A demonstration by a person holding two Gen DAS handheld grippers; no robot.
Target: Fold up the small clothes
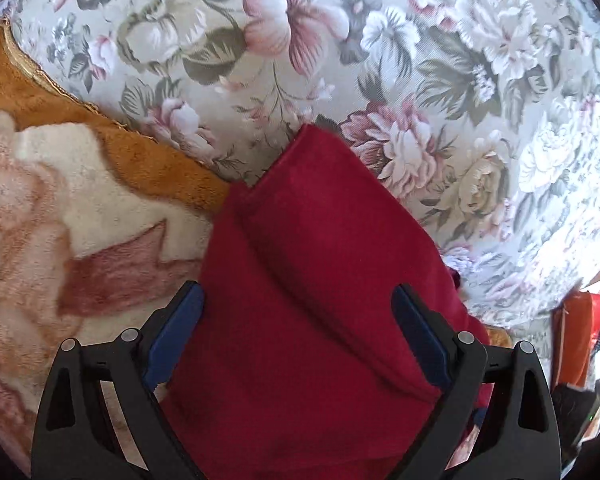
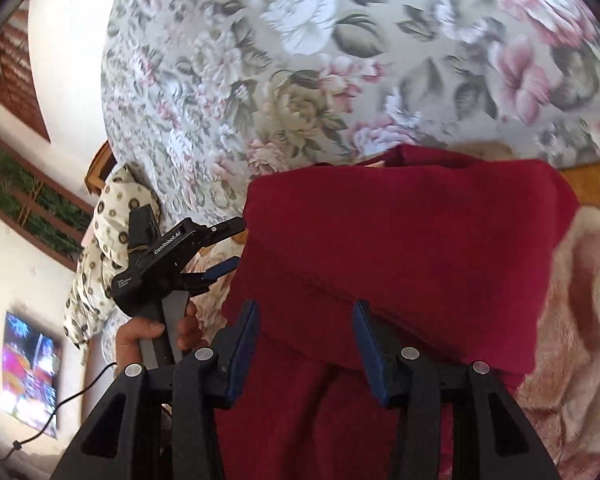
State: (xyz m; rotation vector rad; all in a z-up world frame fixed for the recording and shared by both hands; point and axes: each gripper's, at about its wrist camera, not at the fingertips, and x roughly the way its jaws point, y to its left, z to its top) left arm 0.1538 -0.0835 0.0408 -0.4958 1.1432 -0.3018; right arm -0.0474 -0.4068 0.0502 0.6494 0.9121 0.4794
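A dark red garment (image 1: 320, 264) lies folded on a floral bedsheet (image 1: 340, 60), partly over a fuzzy blanket (image 1: 60, 208). My left gripper (image 1: 298, 300) is open above the garment, its blue pads on either side of it, gripping nothing. In the right wrist view the same red garment (image 2: 400, 248) shows a folded top layer. My right gripper (image 2: 306, 308) is open over its near edge and empty. The left gripper (image 2: 228, 248) shows there too, open at the garment's left edge, held by a hand.
An orange and cream fuzzy blanket (image 2: 580, 320) lies beside the garment. A patterned pillow (image 2: 108, 240) sits at the bed's left edge. A cable (image 2: 60, 408) hangs below. Orange items (image 1: 576, 340) lie at the bed's right edge.
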